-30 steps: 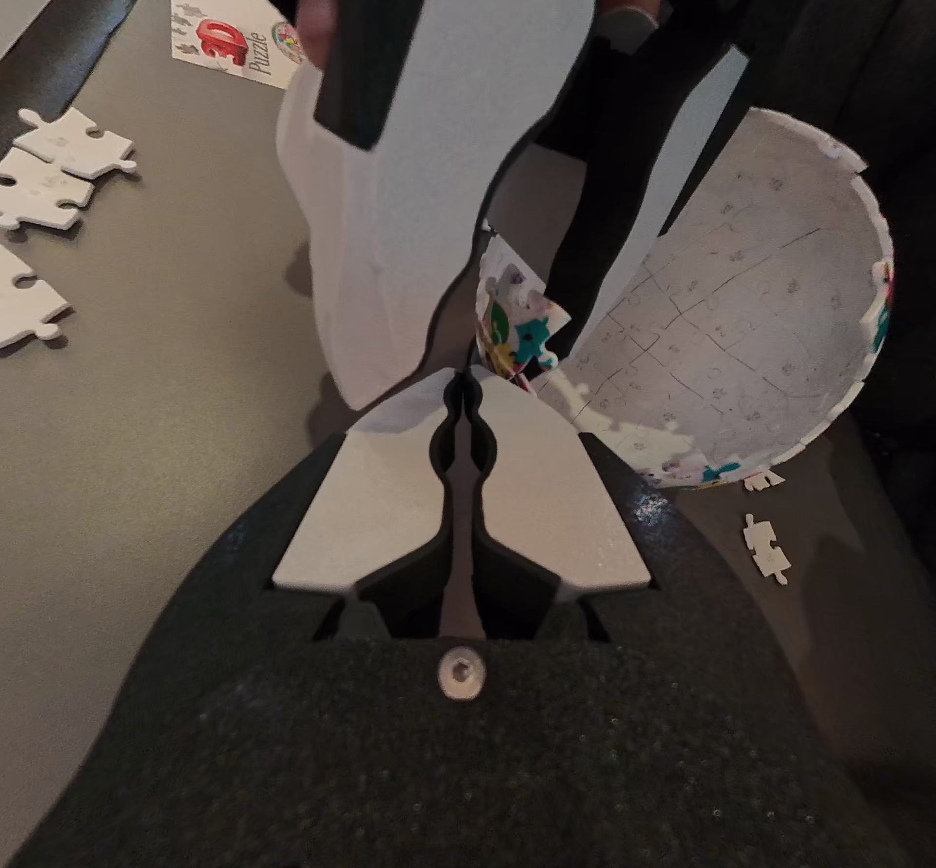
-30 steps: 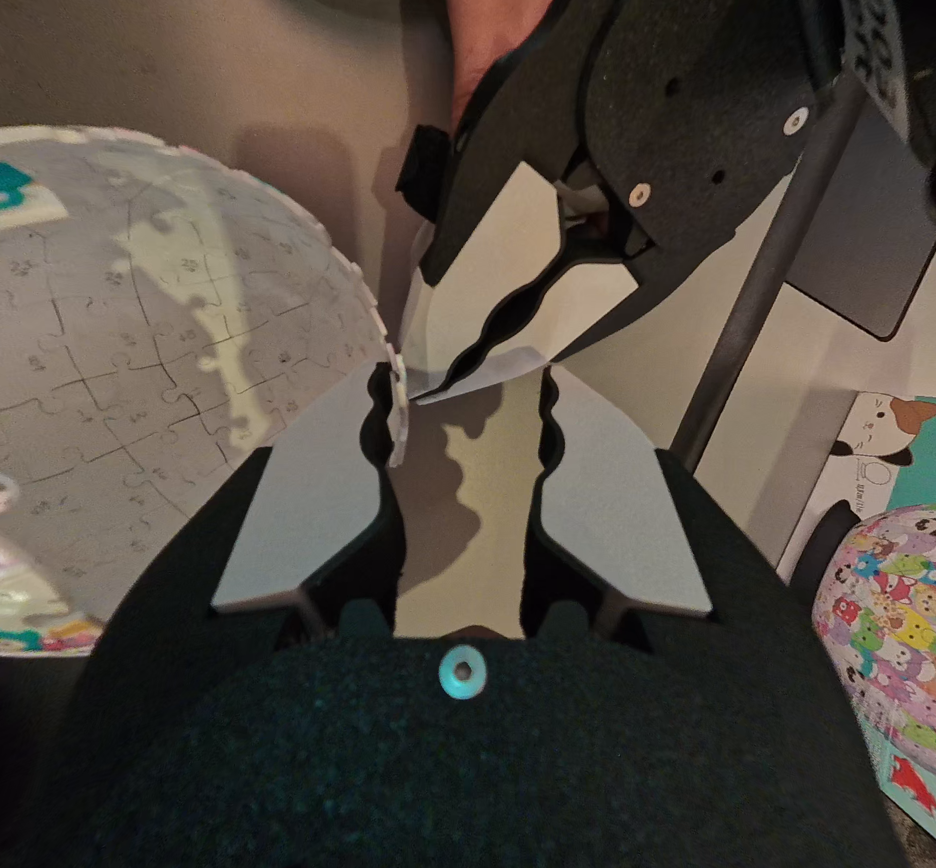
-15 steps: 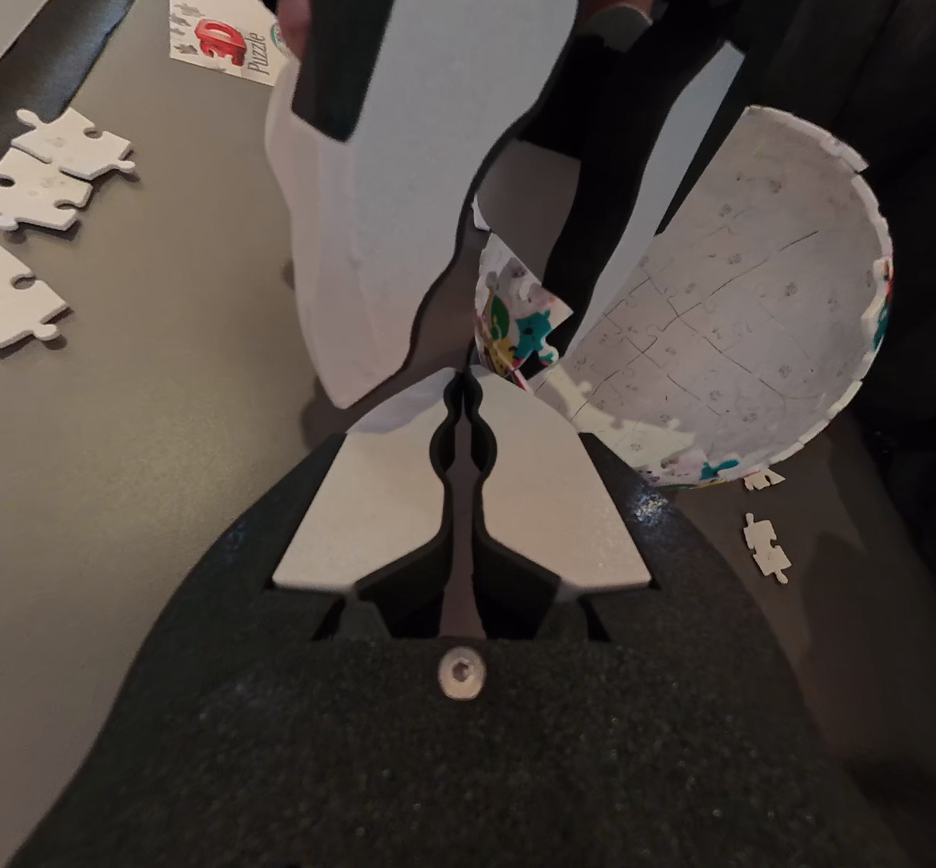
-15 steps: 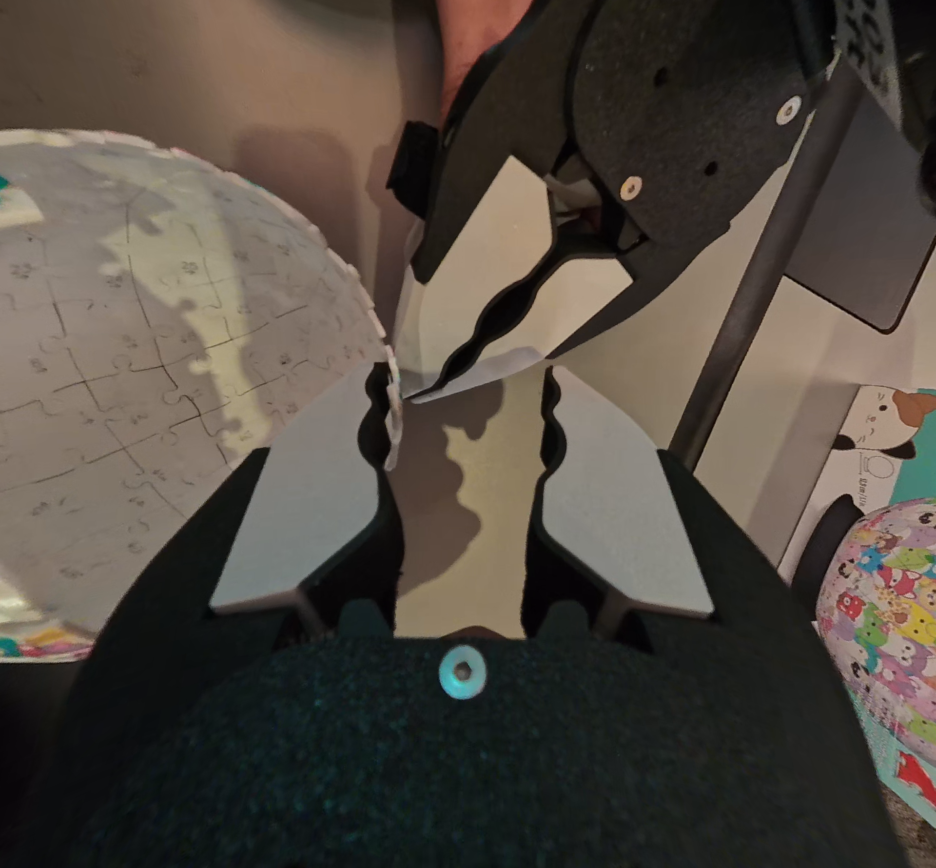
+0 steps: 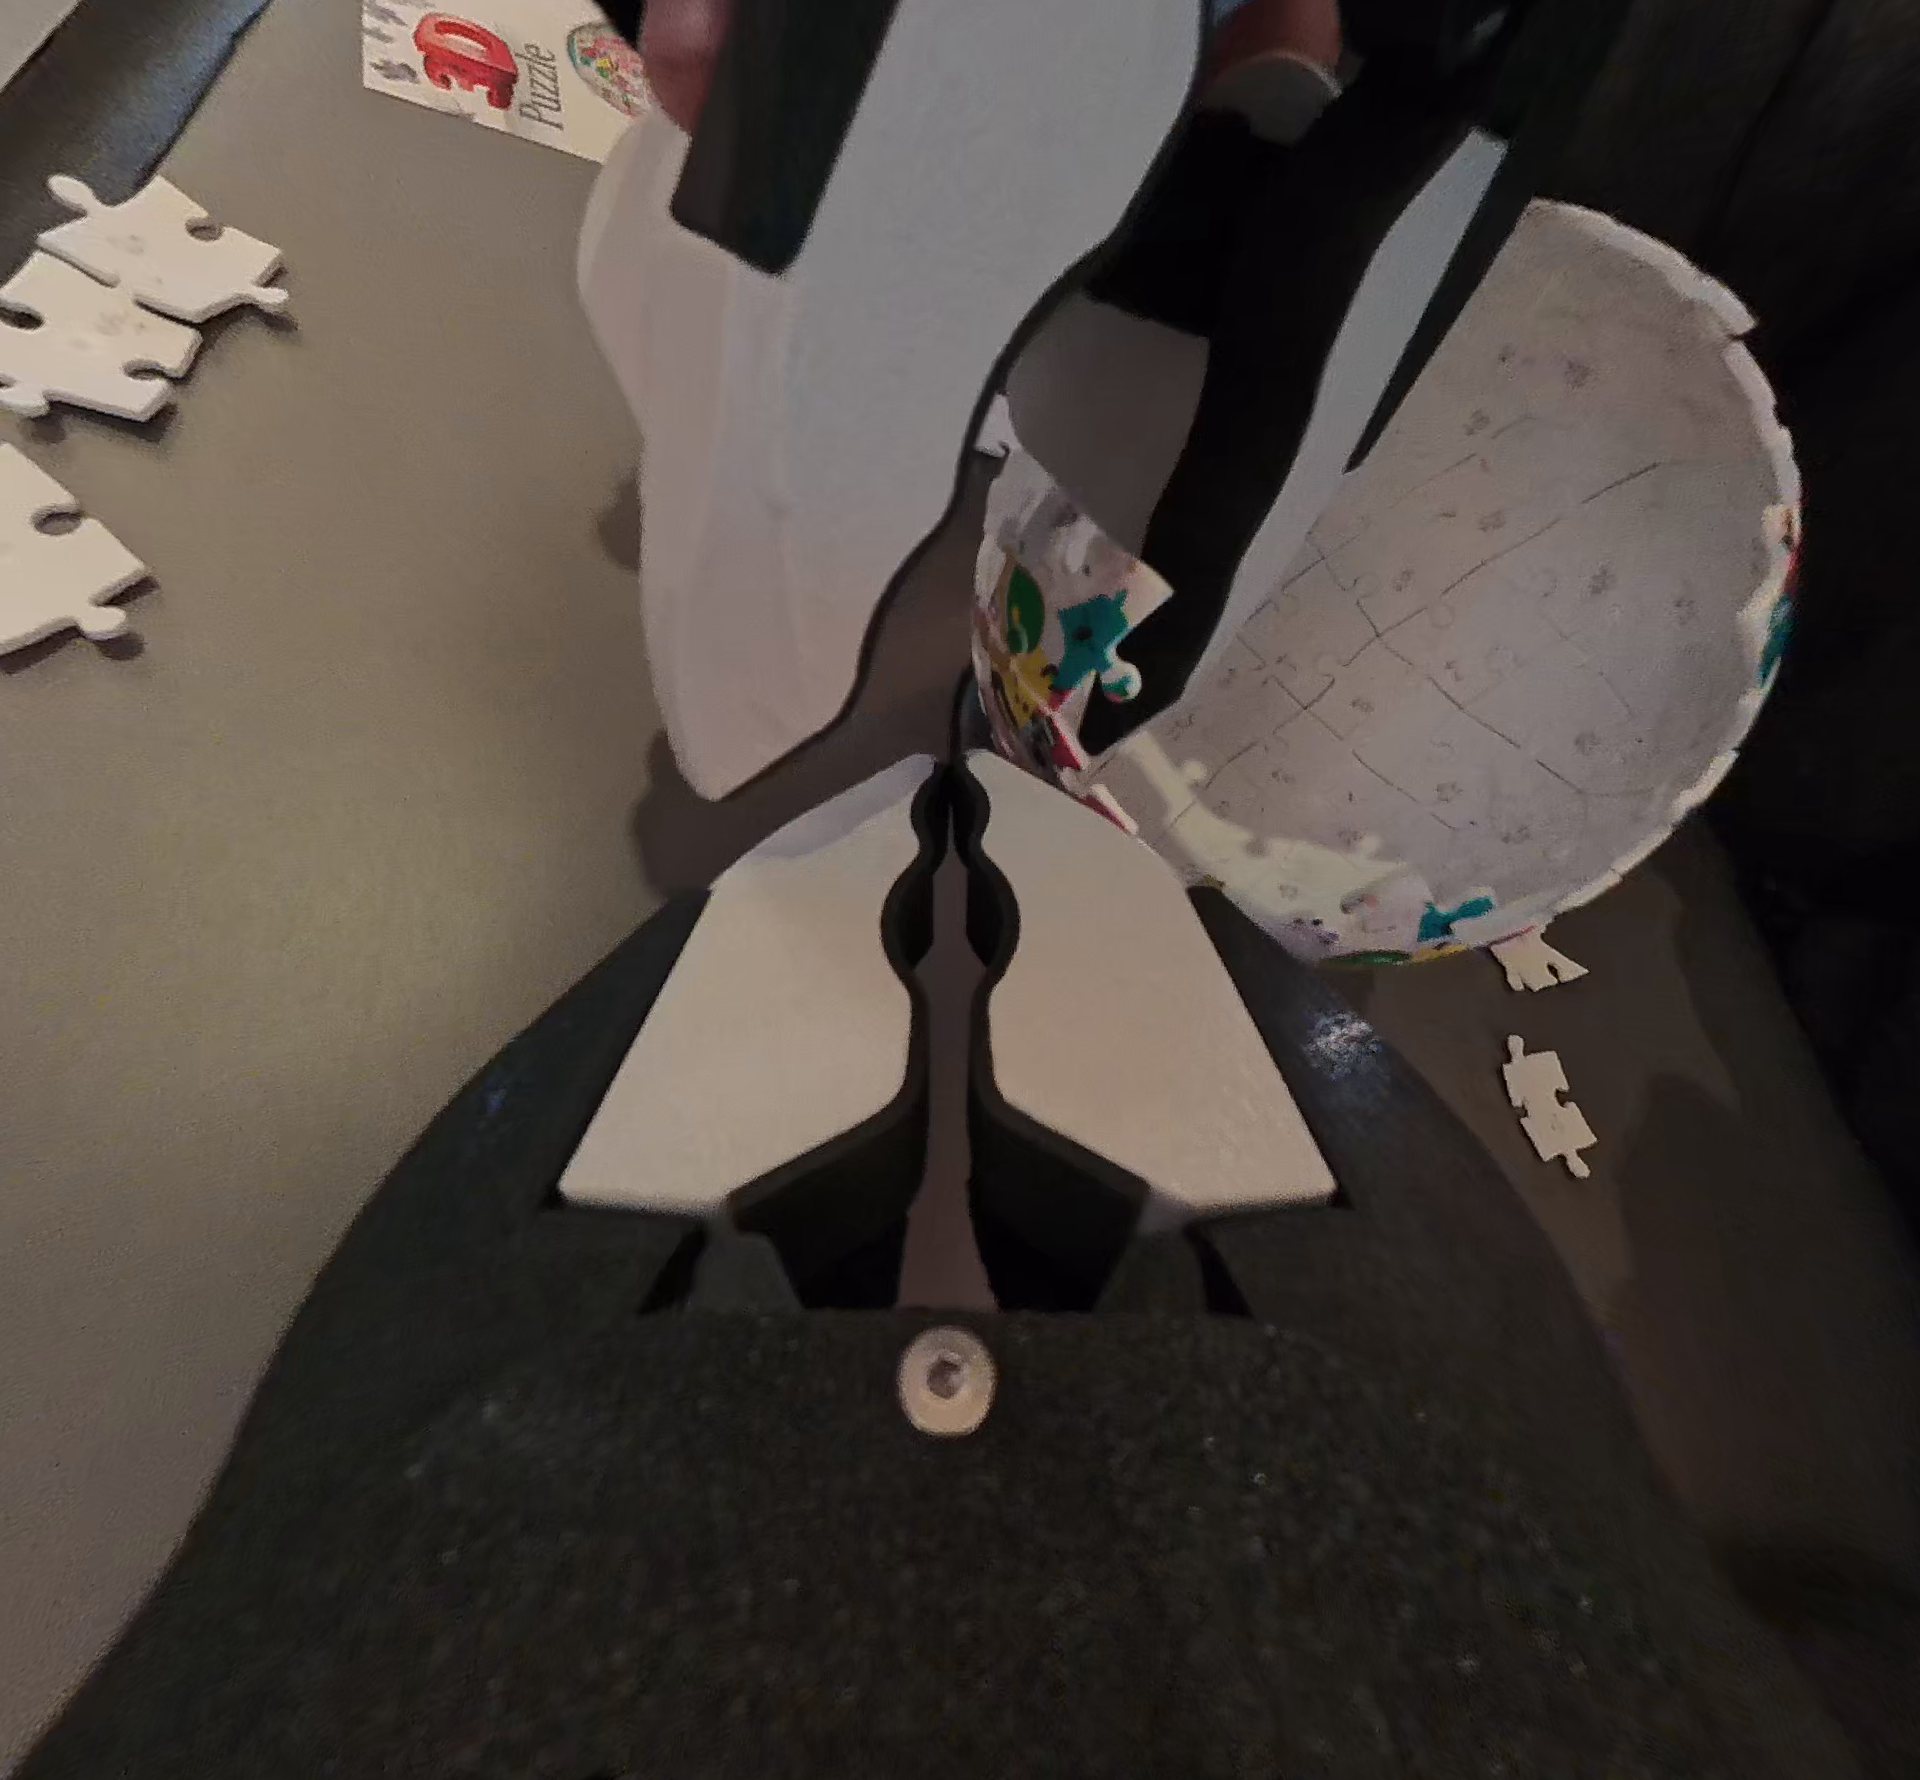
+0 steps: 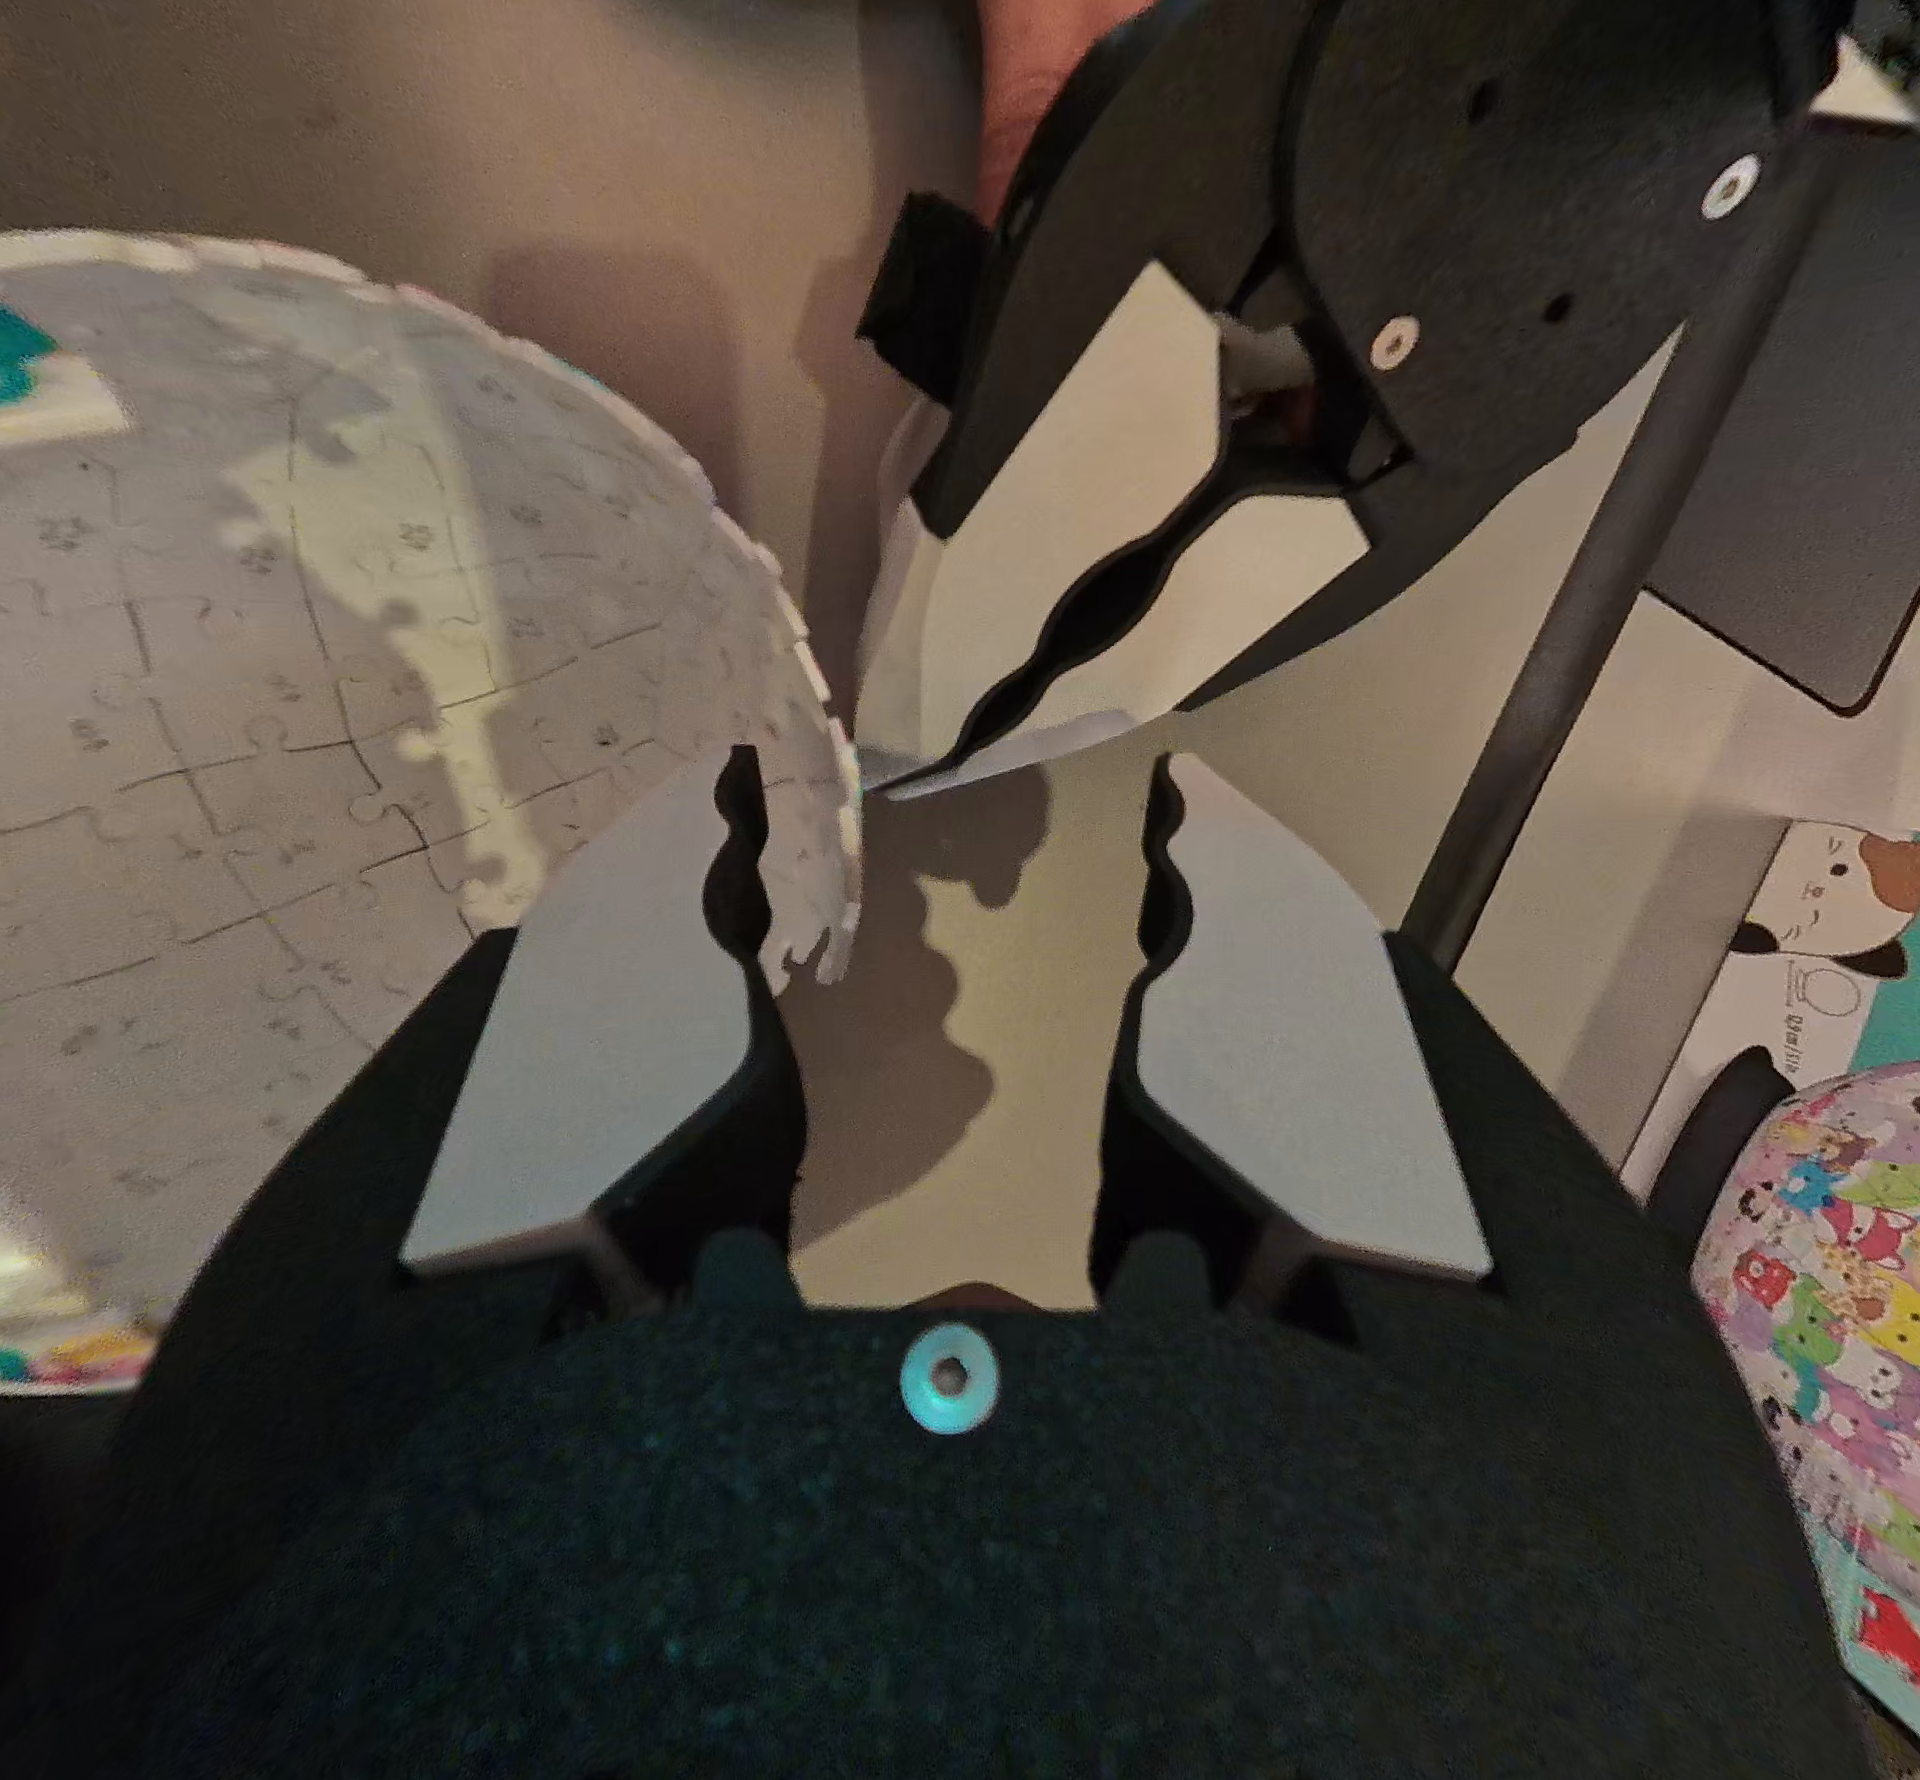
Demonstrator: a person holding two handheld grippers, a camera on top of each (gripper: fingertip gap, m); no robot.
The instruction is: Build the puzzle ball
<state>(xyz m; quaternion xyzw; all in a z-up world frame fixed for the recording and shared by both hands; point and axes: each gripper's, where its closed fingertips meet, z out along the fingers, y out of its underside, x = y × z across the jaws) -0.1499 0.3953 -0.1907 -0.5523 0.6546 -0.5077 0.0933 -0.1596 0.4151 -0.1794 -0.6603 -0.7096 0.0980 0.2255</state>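
Observation:
The half-built puzzle ball (image 5: 1507, 587) lies open on the dark table, its white inside facing me and its colourful outer rim (image 5: 1049, 629) turned toward my left gripper. My left gripper (image 5: 951, 780) is shut, and its tips rest against that rim. Whether they pinch it I cannot tell. In the right wrist view the ball (image 6: 312, 691) fills the left side. My right gripper (image 6: 954, 764) is open, with the ball's rim (image 6: 821, 857) just inside its left finger. The left gripper (image 6: 894, 780) comes in from the upper right. The right gripper's fingers (image 5: 790, 483) straddle the rim.
Several loose white pieces (image 5: 125, 317) lie at the far left and two small ones (image 5: 1548, 1107) at the right. A printed leaflet (image 5: 488, 57) lies at the back. A colourful picture box (image 6: 1829, 1315) and a black pole (image 6: 1579, 639) stand at the right. A hand (image 6: 1039, 16) holds the left gripper. The grippers are tip to tip, or close to it.
The ball has turned slightly and the right gripper has shifted a little around its rim. Both grippers keep their jaw states.

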